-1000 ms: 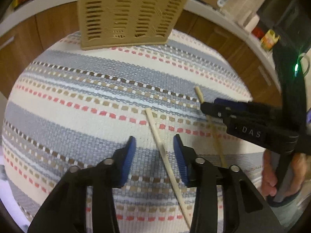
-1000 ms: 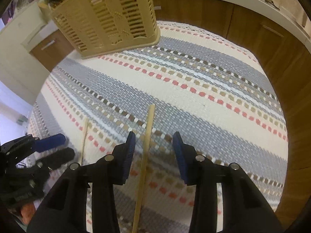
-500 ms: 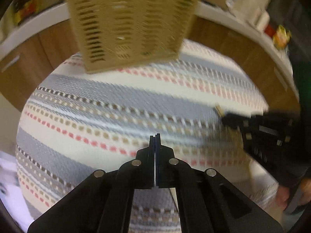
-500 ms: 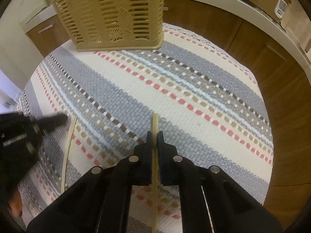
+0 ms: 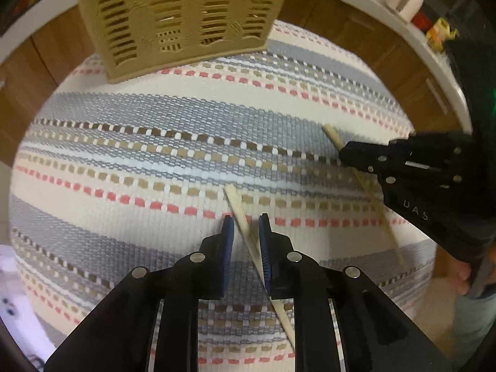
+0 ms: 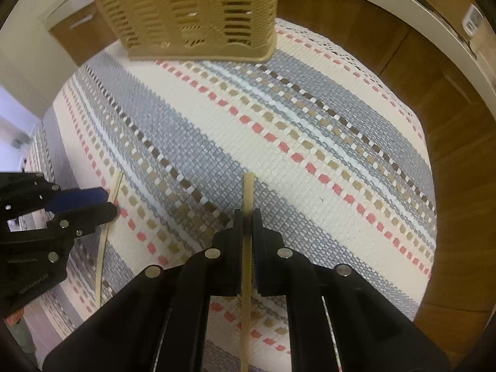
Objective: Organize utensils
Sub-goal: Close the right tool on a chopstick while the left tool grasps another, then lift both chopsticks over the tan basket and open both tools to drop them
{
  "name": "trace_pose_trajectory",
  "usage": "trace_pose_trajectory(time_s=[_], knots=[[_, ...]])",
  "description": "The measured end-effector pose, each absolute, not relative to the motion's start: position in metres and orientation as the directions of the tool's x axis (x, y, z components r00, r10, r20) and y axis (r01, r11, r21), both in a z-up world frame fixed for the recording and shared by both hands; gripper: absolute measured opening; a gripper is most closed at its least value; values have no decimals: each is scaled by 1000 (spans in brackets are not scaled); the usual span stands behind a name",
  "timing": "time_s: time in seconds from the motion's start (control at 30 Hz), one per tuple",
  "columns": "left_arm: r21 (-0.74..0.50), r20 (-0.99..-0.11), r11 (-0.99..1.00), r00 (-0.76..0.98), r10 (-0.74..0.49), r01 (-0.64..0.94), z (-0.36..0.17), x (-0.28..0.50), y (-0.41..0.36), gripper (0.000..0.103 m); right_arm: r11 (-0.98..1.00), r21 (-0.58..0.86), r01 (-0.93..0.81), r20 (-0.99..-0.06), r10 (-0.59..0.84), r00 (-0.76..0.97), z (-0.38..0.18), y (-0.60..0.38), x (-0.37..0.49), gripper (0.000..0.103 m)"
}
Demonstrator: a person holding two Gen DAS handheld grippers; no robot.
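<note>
Two pale wooden chopsticks lie on a striped woven cloth. In the left wrist view one chopstick runs between the blue pads of my left gripper, whose jaws stand slightly apart, with a gap on either side of it. My right gripper is shut on the other chopstick, whose tip sticks out past the jaws. It also shows in the left wrist view at right, holding that chopstick. A tan slotted utensil basket stands at the far edge of the cloth.
The cloth covers a wooden table. A white counter with small items runs behind at the right. The basket also shows in the right wrist view. My left gripper shows at the left in the right wrist view.
Half a second ago the left jaws were closed together; now they stand slightly apart around the chopstick. The right gripper stays shut on its chopstick. Both views are nearer the basket.
</note>
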State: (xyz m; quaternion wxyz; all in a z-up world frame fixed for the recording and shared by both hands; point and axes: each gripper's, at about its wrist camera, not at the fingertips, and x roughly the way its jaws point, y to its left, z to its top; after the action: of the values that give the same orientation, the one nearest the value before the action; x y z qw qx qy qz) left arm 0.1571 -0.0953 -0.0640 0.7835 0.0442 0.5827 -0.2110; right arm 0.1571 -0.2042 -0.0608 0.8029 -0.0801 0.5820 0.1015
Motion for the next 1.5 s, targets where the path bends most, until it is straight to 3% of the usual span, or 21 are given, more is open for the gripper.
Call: trace_pose_trajectory(time_s=[0.07, 0.13, 0.3, 0.67, 0.73, 0.8, 0.87, 0.97, 1.03, 1.1, 1.17, 1.3, 1.4, 1.5], knots=[[-106, -941, 909, 254, -223, 404, -65, 153, -110, 15, 962, -22, -272, -954, 61, 293, -60, -203, 157, 5], [-47, -942, 914, 286, -174, 403, -65, 152, -121, 4, 957, -31, -288, -953, 59, 297, -60, -201, 158, 5], [-138, -910, 933, 330, -252, 333, -59, 172, -109, 3, 968, 56, -244, -942, 132, 309, -54, -210, 166, 4], [-229, -894, 954, 348, -284, 192, -61, 206, -63, 4, 983, 39, -182, -949, 93, 302, -55, -226, 181, 5], [-230, -897, 955, 340, -283, 186, -60, 206, -55, 5, 980, 41, -196, -957, 95, 274, -53, -225, 181, 9], [-237, -900, 952, 326, -290, 193, -60, 207, -55, 5, 976, 44, -213, -964, 98, 247, -54, -225, 182, 19], [-224, -904, 950, 319, -285, 216, -54, 198, -46, 8, 975, 35, -221, -969, 87, 233, -53, -225, 182, 48], [-187, -916, 950, 304, -261, 251, -48, 193, -45, 9, 970, 19, -242, -974, 72, 214, -60, -217, 176, 49], [-171, -930, 948, 274, -245, 269, -57, 191, -45, 9, 968, 1, -250, -974, 57, 218, -60, -215, 175, 45], [-142, -935, 948, 275, -222, 284, -59, 191, -53, 9, 966, -3, -257, -974, 55, 217, -59, -212, 176, 25], [-126, -940, 949, 272, -207, 288, -58, 192, -57, 9, 965, 1, -263, -975, 59, 215, -59, -211, 177, 12], [-62, -947, 941, 278, -160, 332, -59, 190, -76, 13, 959, -13, -283, -972, 54, 229, -57, -205, 175, 4], [-32, -948, 932, 284, -143, 362, -59, 188, -84, 15, 961, 18, -277, -969, 85, 232, -59, -202, 171, 4], [-15, -947, 931, 293, -130, 364, -65, 192, -93, 4, 961, 38, -273, -961, 110, 254, -55, -204, 169, 4]])
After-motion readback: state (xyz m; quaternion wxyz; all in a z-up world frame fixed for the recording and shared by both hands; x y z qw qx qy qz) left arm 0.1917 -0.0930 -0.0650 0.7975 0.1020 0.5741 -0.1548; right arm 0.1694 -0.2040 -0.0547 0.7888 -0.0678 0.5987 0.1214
